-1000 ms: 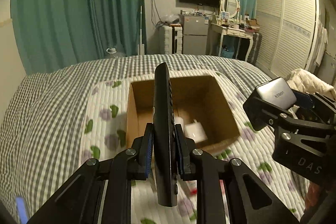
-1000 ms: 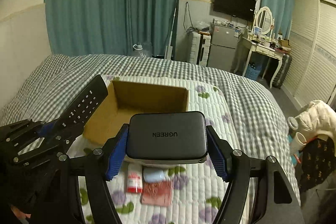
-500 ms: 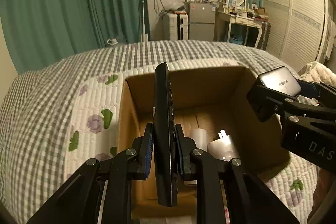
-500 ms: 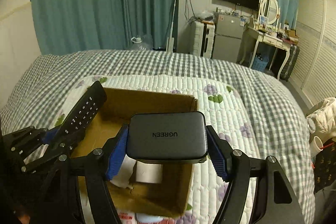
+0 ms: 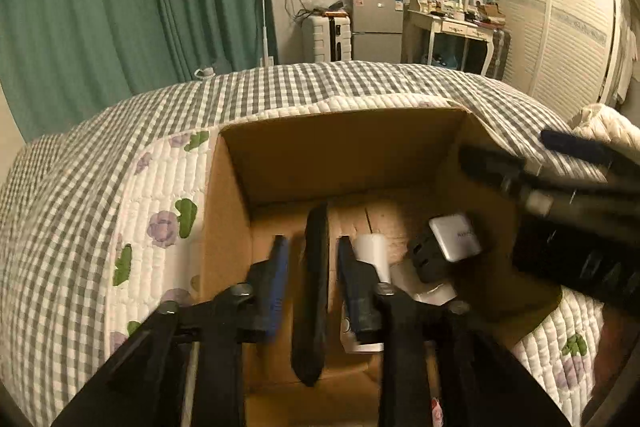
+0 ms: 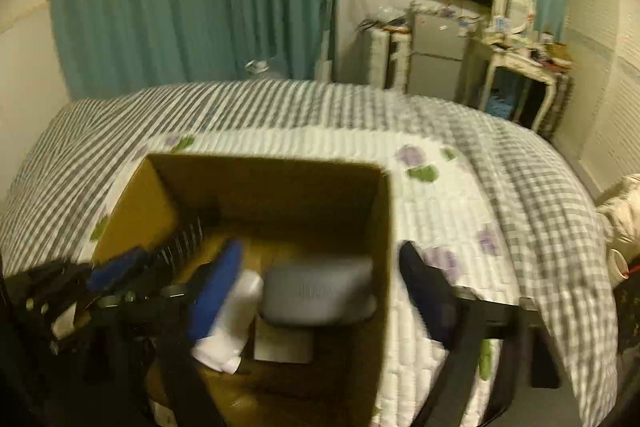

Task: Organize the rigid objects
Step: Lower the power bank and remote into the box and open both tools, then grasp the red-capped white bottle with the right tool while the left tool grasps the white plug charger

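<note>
An open cardboard box [image 5: 340, 151] sits on the quilted bed. My left gripper [image 5: 310, 255] is open over the box, and the black remote [image 5: 314, 291] drops edge-on between its blue pads, touching neither. My right gripper [image 6: 320, 267] is open astride the box's right wall [image 6: 382, 267]. The grey UGREEN charger [image 6: 318, 291] is free of it and falls into the box; it also shows in the left wrist view [image 5: 454, 237]. A white bottle [image 6: 230, 319] and other white items [image 5: 372, 253] lie on the box floor.
The box rests on a floral quilt [image 5: 156, 219] over a grey checked bedspread [image 5: 72, 187]. Teal curtains, a small fridge [image 5: 376, 27], a dressing table and a white wardrobe stand beyond the bed. A cream jacket [image 6: 620, 211] lies at the right.
Both grippers have moved down over the box and opened. The remote has left the left pads and the charger has left the right pads; both are dropping into the box.
</note>
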